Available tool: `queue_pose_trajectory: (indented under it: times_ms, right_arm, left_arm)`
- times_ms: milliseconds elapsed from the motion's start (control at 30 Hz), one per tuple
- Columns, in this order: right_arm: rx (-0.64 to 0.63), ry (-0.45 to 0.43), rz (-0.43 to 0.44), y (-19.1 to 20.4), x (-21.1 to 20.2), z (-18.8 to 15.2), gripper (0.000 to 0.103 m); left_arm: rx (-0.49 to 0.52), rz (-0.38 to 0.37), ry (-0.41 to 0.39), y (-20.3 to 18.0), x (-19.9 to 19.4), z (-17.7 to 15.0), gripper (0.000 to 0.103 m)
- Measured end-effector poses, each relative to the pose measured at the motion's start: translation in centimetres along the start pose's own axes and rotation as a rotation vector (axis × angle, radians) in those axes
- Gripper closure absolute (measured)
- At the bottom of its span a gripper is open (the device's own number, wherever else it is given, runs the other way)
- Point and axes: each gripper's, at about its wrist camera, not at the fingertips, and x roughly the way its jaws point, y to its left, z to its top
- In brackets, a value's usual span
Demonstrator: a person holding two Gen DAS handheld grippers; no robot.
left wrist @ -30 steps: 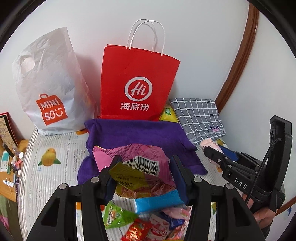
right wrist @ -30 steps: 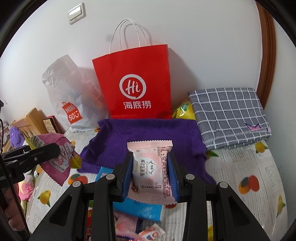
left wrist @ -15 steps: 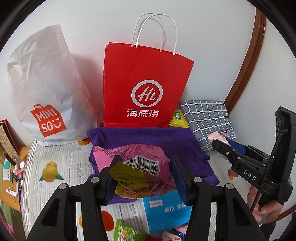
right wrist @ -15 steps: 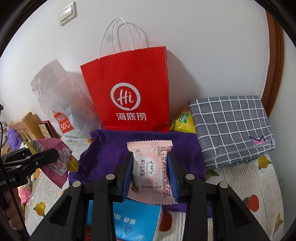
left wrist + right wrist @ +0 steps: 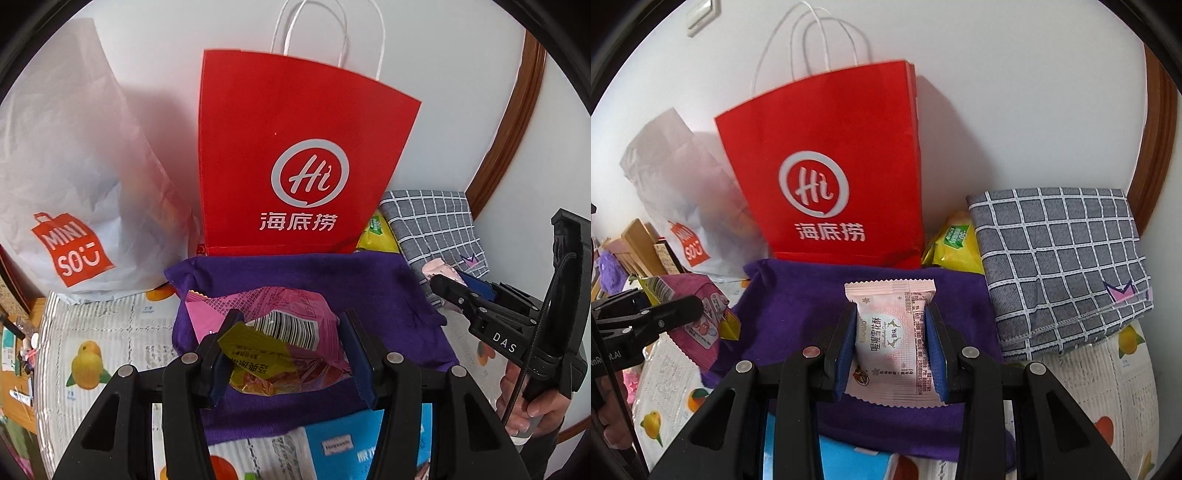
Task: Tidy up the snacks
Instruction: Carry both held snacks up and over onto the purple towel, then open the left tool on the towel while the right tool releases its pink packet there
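Note:
My left gripper (image 5: pixel 288 332) is shut on a pink snack bag (image 5: pixel 280 314) with a barcode and yellow corner, held above the purple cloth (image 5: pixel 332 280). It also shows at the left of the right wrist view (image 5: pixel 701 317). My right gripper (image 5: pixel 890 325) is shut on a pale pink wrapped pastry (image 5: pixel 892 332), also above the purple cloth (image 5: pixel 790 295). The right gripper shows in the left wrist view (image 5: pixel 454 291). A red paper bag (image 5: pixel 295 158) with white handles stands upright behind the cloth, also in the right wrist view (image 5: pixel 827 170).
A white plastic Miniso bag (image 5: pixel 74 184) stands left of the red bag. A folded grey checked cloth (image 5: pixel 1060 266) lies at the right, a yellow packet (image 5: pixel 955 243) beside it. A blue snack packet (image 5: pixel 351 443) lies near me on the fruit-print tablecloth (image 5: pixel 96 350). Wall behind.
Both grippers moved forward toward the red bag with their snacks still held. The bag and purple cloth now look larger and closer; the loose snack pile dropped out of view.

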Motion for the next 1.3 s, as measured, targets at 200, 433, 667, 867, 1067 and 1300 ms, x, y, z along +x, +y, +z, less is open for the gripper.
queue_pose_trajectory:
  times_ms: [200,433,667,867,1067,1300]
  right_arm:
    - [0.0,0.03,-0.014,-1.5,2.3,0.1,0.067]
    - [0.013,0.084,-0.036,-3.3,5.1,-0.4,0.067]
    - [0.022,0.139,-0.028,-4.0,7.9,-1.4,0.067]
    - [0.014,0.156,-0.036,-4.0,9.1,-1.8,0.067]
    - [0.021,0.179,-0.021,-3.9,10.0,-2.2,0.067]
    - [-0.001,0.192,-0.02,-3.0,10.4,-2.4,0.059]
  left_arm:
    - [0.014,-0.004,0.017,-0.1,2.5,0.8,0.051]
    - [0.007,-0.006,0.05,0.6,5.6,1.7,0.051]
    - [0.012,0.022,0.083,1.0,8.9,1.9,0.051]
    - [0.009,0.038,0.142,1.4,11.2,1.1,0.051]
    - [0.014,0.03,0.161,1.4,11.6,0.6,0.051]
    - [0.003,0.047,0.162,1.7,10.6,0.2,0.026]
